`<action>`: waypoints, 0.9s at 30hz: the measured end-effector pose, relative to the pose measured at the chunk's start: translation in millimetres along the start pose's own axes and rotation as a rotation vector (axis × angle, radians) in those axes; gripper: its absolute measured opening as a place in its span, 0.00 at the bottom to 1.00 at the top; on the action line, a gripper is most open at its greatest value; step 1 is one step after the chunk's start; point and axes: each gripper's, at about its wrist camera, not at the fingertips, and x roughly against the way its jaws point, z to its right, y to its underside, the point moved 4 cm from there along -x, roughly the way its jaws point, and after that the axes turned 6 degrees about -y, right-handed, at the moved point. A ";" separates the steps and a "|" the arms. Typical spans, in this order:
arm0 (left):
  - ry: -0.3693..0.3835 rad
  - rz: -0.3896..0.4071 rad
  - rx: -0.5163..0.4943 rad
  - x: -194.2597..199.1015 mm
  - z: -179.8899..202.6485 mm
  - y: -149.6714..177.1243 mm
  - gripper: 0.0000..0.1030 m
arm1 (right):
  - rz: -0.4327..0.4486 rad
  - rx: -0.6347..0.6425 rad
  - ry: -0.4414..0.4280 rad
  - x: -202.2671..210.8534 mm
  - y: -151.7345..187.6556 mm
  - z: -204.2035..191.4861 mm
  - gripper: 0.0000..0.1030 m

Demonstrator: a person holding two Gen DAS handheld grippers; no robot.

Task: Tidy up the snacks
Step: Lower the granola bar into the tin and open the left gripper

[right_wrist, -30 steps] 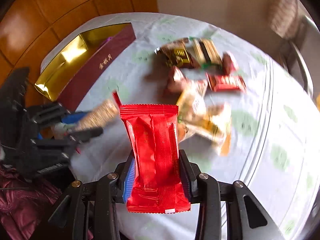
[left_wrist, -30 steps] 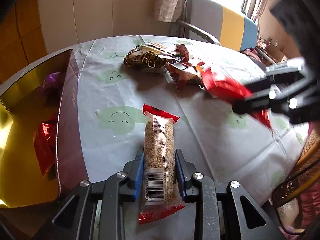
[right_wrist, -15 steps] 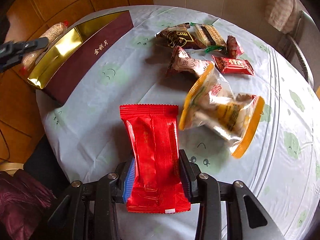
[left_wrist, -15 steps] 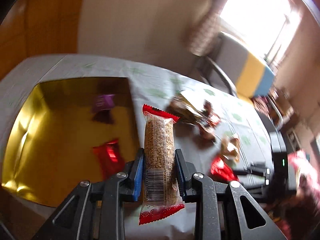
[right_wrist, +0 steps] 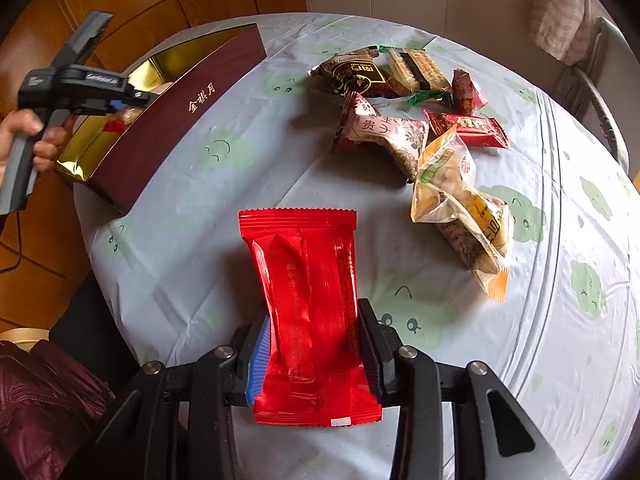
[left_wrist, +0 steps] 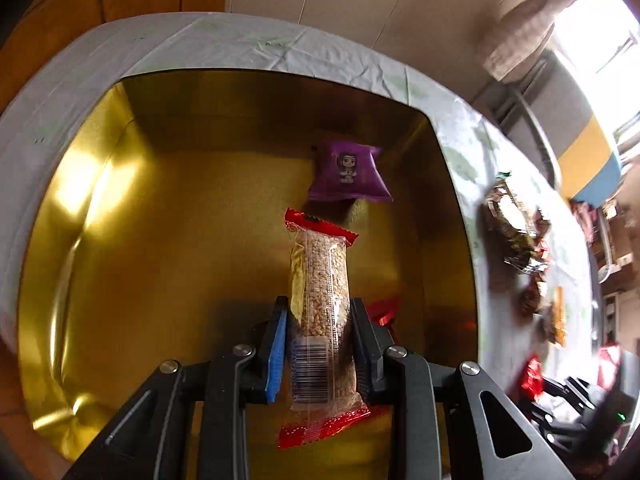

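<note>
While the grain bar [left_wrist: 320,312] is suspended above the gold-lined box [left_wrist: 120,240], the main risk is judged to lie in the release — the bar is gripped near its lower end, so most of its length stands free beyond the fingers and could swing or tip as it drops. If it were let go too near the box wall, it might catch the rim and fall back on the surface. A landing on the purple packet [left_wrist: 348,176] or the red packet [left_wrist: 382,310] already in the box is also possible (harmless, but untidy).

Left gripper [left_wrist: 320,320]: fingers clamped on the grain bar, pads pressed against both its sides, pointed steeply down into the box.

Right gripper [right_wrist: 314,344]: fingers closed on a red foil packet [right_wrist: 308,300], the wrapper visibly pinched at the waist — held above the cloth-covered surface [right_wrist: 560,360], well apart from the box. A slip is thought unlikely here, though glossy foil may slide under a loose grip.

Remaining snacks [right_wrist: 412,120] lie heaped on the surface beyond the red foil packet, not yet sorted.
</note>
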 end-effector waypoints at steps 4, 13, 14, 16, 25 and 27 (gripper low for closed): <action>-0.014 -0.013 -0.024 -19.1 13.6 -17.9 0.28 | 0.005 -0.004 0.002 -0.2 0.4 -0.6 0.39; -0.014 0.086 -0.026 -12.9 28.4 -37.4 0.46 | 0.014 -0.010 -0.002 0.8 1.3 1.2 0.39; -0.034 0.107 -0.026 -8.8 28.8 -32.7 0.46 | 0.016 -0.011 -0.001 0.9 1.4 1.2 0.40; -0.056 0.133 -0.018 -0.3 25.2 -25.5 0.46 | 0.018 -0.015 0.000 1.2 1.5 1.0 0.40; -0.163 0.295 -0.007 50.2 10.1 26.1 0.46 | 0.020 -0.009 0.039 0.5 1.4 -3.5 0.40; -0.169 0.324 -0.003 59.5 10.6 36.8 0.46 | 0.019 -0.006 0.047 0.1 1.1 -3.9 0.40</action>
